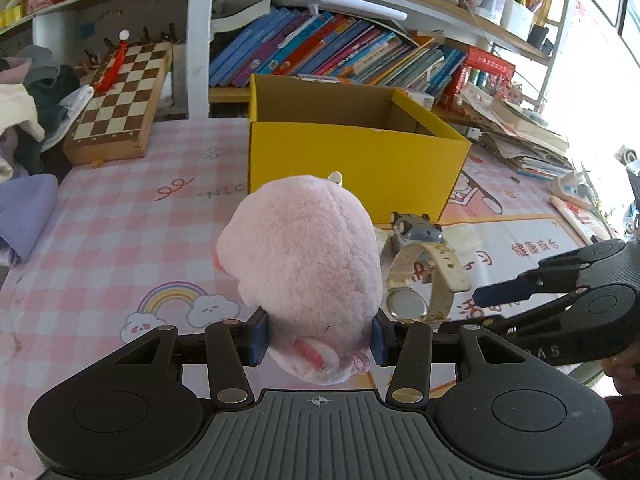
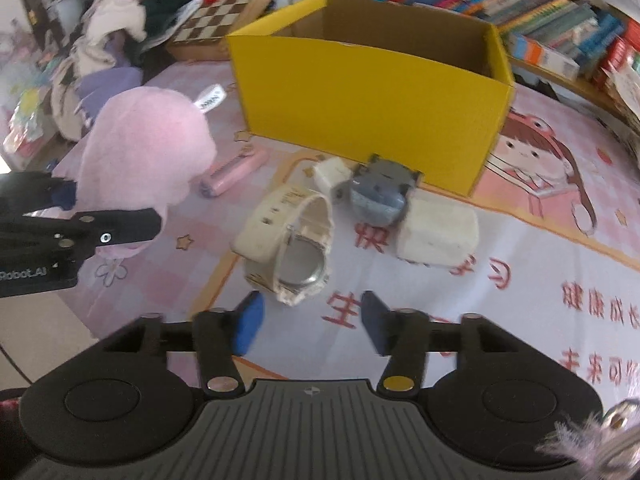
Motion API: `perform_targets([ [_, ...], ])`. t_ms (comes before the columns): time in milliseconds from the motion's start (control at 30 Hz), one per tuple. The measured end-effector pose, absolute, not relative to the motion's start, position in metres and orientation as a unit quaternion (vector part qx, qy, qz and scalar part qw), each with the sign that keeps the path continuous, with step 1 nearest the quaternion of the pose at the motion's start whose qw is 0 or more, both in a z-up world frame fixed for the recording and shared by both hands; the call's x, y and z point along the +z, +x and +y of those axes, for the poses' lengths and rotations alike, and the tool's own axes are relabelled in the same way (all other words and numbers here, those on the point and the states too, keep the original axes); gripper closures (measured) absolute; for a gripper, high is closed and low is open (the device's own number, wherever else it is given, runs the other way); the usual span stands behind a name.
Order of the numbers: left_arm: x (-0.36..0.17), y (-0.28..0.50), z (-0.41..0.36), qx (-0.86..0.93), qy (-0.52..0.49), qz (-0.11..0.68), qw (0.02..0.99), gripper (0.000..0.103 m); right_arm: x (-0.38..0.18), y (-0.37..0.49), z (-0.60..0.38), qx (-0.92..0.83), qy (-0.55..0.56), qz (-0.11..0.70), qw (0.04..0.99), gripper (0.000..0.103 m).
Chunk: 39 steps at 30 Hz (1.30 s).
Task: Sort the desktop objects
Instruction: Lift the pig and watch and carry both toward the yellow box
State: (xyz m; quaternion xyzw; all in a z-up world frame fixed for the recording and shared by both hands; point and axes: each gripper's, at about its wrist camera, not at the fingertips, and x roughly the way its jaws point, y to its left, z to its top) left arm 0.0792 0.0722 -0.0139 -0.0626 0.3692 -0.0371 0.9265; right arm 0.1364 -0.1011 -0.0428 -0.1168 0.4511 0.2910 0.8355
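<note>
My left gripper [image 1: 318, 338] is shut on a pink plush toy [image 1: 300, 272], held in front of the open yellow box [image 1: 352, 160]; the toy also shows in the right wrist view [image 2: 148, 148]. My right gripper [image 2: 310, 326] is open and empty, just short of a cream wristwatch [image 2: 288, 244] lying on the mat. The watch also shows in the left wrist view [image 1: 420, 280]. A small grey toy car [image 2: 380, 196] sits behind the watch, by the yellow box [image 2: 360, 100]. White erasers [image 2: 438, 236] lie beside the car.
A chessboard [image 1: 120, 100] and a pile of clothes [image 1: 32, 96] lie at the back left. Books [image 1: 340, 52] fill the shelf behind the box. A stack of papers [image 1: 520, 136] is at the right. A pink tube [image 2: 236, 172] lies on the mat.
</note>
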Motion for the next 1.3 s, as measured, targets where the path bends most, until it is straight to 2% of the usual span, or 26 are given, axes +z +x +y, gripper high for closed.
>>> perform_targets([
  [33, -0.014, 0.079, 0.073, -0.035, -0.063, 0.37, 0.926, 0.057, -0.044, 0.137, -0.097, 0.297, -0.123, 0.452, 0.832, 0.038],
  [133, -0.015, 0.078, 0.077, -0.028, -0.067, 0.372, 0.925, 0.057, -0.045, 0.139, -0.088, 0.313, -0.135, 0.45, 0.826, 0.031],
  [567, -0.014, 0.079, 0.082, -0.019, -0.062, 0.381, 0.922, 0.057, -0.056, 0.171, -0.065, 0.315, -0.136, 0.479, 0.808, 0.03],
  [700, -0.014, 0.077, 0.081, -0.02, -0.056, 0.383, 0.922, 0.057, -0.061, 0.178, -0.062, 0.311, -0.137, 0.492, 0.802, 0.035],
  [900, -0.014, 0.077, 0.082, -0.02, -0.059, 0.384, 0.921, 0.057, -0.065, 0.18, -0.062, 0.303, -0.141, 0.503, 0.797, 0.053],
  [1067, -0.015, 0.077, 0.076, -0.035, -0.052, 0.385, 0.921, 0.057, -0.063, 0.175, -0.069, 0.303, -0.135, 0.499, 0.8, 0.057],
  [1300, -0.011, 0.076, 0.068, -0.057, -0.042, 0.375, 0.924, 0.057, -0.049, 0.158, -0.08, 0.298, -0.134, 0.469, 0.82, 0.057],
])
